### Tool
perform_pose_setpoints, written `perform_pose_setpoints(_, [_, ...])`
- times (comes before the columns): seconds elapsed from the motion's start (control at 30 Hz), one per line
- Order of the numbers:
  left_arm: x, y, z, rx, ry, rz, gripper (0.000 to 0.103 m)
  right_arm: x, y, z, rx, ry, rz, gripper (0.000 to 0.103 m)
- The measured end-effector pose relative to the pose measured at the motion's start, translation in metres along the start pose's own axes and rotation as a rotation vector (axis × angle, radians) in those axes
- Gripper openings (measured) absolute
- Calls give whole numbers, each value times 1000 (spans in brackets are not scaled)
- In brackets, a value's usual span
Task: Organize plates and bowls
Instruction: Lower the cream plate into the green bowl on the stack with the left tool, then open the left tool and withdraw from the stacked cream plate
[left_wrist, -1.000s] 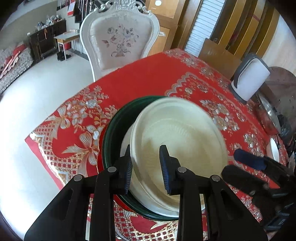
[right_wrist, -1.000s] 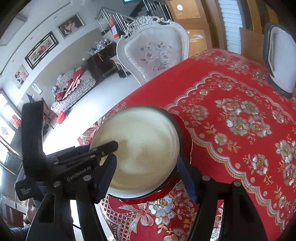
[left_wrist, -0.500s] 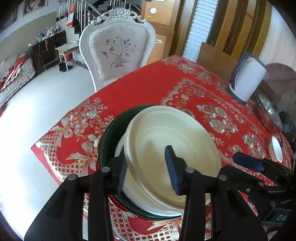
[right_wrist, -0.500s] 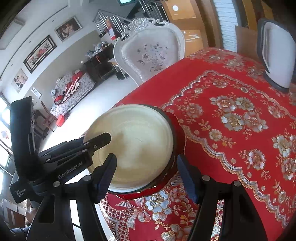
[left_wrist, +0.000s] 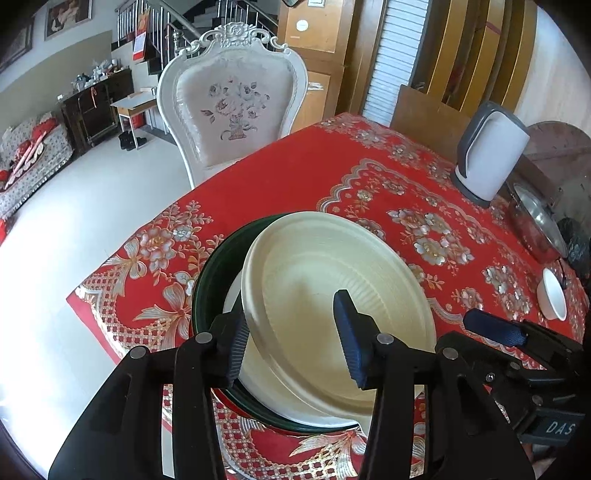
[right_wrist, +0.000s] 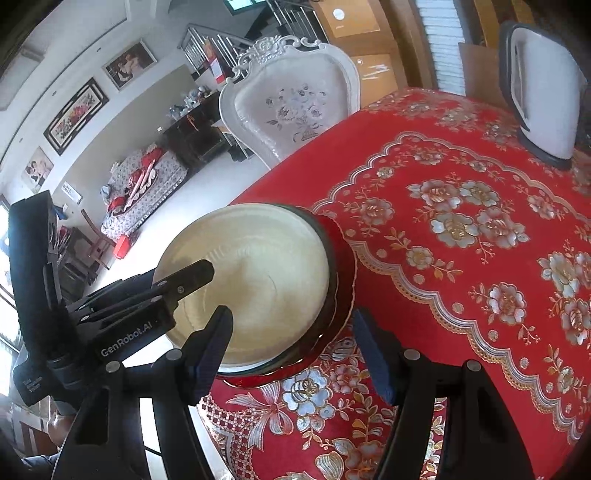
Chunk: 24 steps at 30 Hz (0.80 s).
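Now that the left tongs (left_wrist: 291, 339) have just been opening, their pads stand apart on both sides of the near rim of the cream plate (left_wrist: 332, 295); the rim is between them, but they seem not to press on it any more, though the outer pad sits so close to the rim that I cannot be fully sure. A second ago they were nearly closed on this rim, so I judge that the plate is now released onto the stack, on the dark green plate (left_wrist: 214, 266), which lies on a red one (right_wrist: 345, 266). The right tongs (right_wrist: 291, 347) are open and hold nothing, just beside the stack. This stack stands very near the corner of the surface (left_wrist: 295, 173), with the floor (left_wrist: 74, 229) right below, so any push outward is risky. Toward the kettle (left_wrist: 487, 151) and the small white bowl (left_wrist: 552, 297) the cloth is free for moving.
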<state>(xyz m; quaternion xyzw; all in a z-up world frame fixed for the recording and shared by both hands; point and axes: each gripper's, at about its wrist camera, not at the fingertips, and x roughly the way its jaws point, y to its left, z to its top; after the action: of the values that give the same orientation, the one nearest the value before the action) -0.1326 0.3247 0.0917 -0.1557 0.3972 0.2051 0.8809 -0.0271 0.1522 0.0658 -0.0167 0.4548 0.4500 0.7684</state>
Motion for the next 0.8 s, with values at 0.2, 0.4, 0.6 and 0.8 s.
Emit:
perform_pose_setpoints(0.2, [5,-2,-4,11,6,12,54,-3,-3,-2,11,-1,4,68])
perform_pose_setpoints(0.4, [18,9,-6,-24,54,9,54,-8,-9,-5,24,-3,-1,68])
perform_pose_setpoints(0.6, [10,5,-3,-44,38,-7,53,-23,-24,-9,66,-33,-1,69])
perform_pose_setpoints(0.8, [-7,-7,3,-29,-15,-10,53,-35,-45,-14,124,-52,-8,70])
